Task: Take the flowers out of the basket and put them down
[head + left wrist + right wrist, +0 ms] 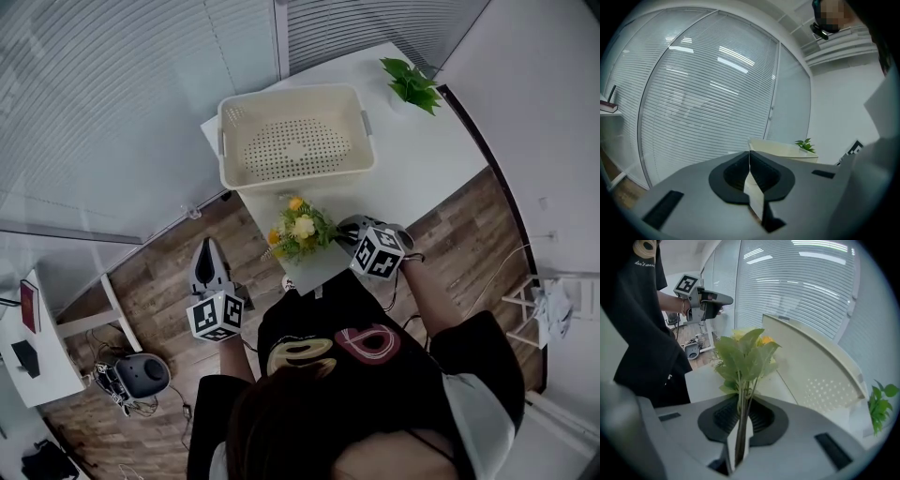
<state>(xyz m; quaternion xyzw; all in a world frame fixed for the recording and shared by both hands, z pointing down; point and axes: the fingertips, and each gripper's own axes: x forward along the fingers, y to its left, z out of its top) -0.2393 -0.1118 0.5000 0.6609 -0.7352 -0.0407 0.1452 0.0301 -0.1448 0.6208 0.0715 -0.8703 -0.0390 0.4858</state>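
Note:
A bunch of yellow and orange flowers [300, 231] with green leaves hangs just over the near end of the white table [441, 150], in front of the cream perforated basket [294, 137]. My right gripper [345, 234] is shut on the stems [739, 427], which run up between its jaws to the leaves [743, 357]. The basket [820, 371] looks empty and lies beyond the bunch. My left gripper [208, 255] hovers off the table's left side above the wooden floor, jaws shut [750, 161] with nothing between them.
A small potted green plant [412, 84] stands at the table's far right corner. Glass walls with blinds run behind the table. A low white side table [37, 347] and a grey device [141, 375] with cables sit on the floor at the left.

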